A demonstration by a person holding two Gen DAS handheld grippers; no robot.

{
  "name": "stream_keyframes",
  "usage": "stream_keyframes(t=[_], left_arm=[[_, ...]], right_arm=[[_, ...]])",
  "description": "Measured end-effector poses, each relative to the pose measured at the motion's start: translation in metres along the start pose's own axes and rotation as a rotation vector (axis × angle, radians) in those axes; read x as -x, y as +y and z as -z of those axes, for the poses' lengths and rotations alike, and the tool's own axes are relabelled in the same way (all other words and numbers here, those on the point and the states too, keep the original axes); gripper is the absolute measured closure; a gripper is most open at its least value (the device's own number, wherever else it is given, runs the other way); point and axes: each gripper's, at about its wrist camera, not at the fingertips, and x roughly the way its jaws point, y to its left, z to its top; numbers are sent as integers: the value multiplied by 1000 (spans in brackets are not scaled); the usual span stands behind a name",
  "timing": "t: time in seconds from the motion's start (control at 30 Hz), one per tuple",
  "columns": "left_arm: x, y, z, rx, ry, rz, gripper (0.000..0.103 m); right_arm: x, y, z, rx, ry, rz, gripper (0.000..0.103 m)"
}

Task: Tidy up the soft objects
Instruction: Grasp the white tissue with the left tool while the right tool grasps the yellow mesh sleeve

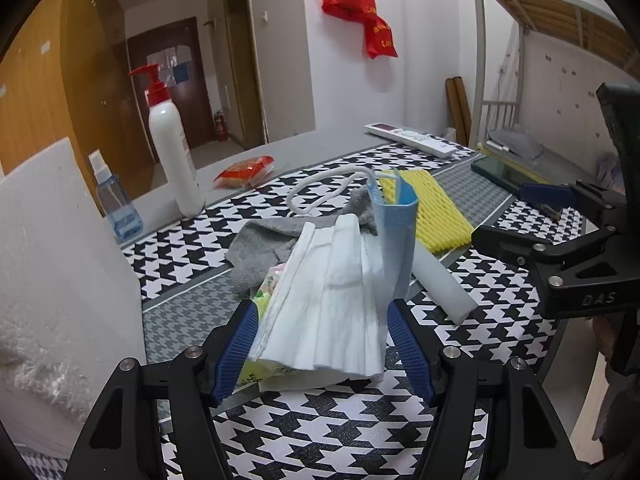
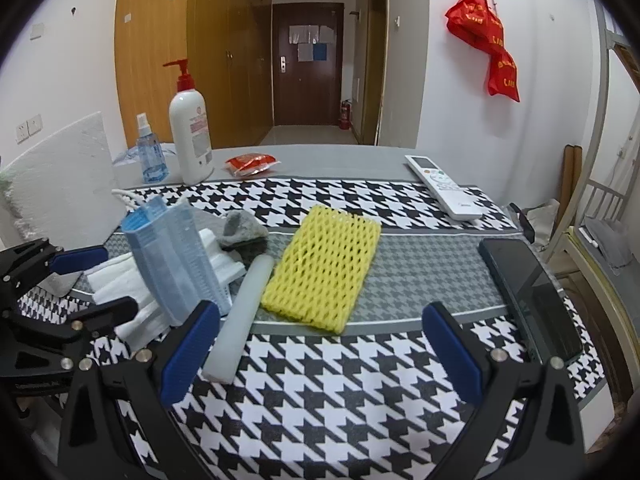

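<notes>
My left gripper (image 1: 320,336) is shut on a blue face mask (image 1: 394,236), white inner side toward the camera, which lies over a green tissue pack (image 1: 266,292) and a grey cloth (image 1: 260,248). The mask also shows in the right wrist view (image 2: 176,256), with the left gripper (image 2: 96,280) at the left edge. A yellow foam net (image 2: 322,268) and a white foam stick (image 2: 240,316) lie on the houndstooth table cover (image 2: 320,400). My right gripper (image 2: 320,344) is open and empty, just in front of the net and the stick.
A white pump bottle (image 2: 190,136), a blue spray bottle (image 2: 150,156), a red packet (image 2: 250,164) and a white remote (image 2: 442,186) stand along the far edge. A black phone (image 2: 532,296) lies at the right. A white foam block (image 1: 52,264) stands at the left.
</notes>
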Motion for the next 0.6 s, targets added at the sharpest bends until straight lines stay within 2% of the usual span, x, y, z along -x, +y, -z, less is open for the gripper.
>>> stream_keyframes(t=[0.23, 0.37, 0.43, 0.6], left_arm=[[1, 8, 0, 37, -10, 21, 69], [5, 5, 1, 22, -26, 50, 83], [6, 6, 2, 28, -23, 72, 89], [9, 6, 3, 34, -34, 82, 92]], right_arm=[[-10, -2, -5, 22, 38, 5, 1], [-17, -4, -10, 25, 65, 0, 1], [-21, -4, -13, 30, 75, -3, 1], [-33, 1, -21, 57, 110, 1, 1]])
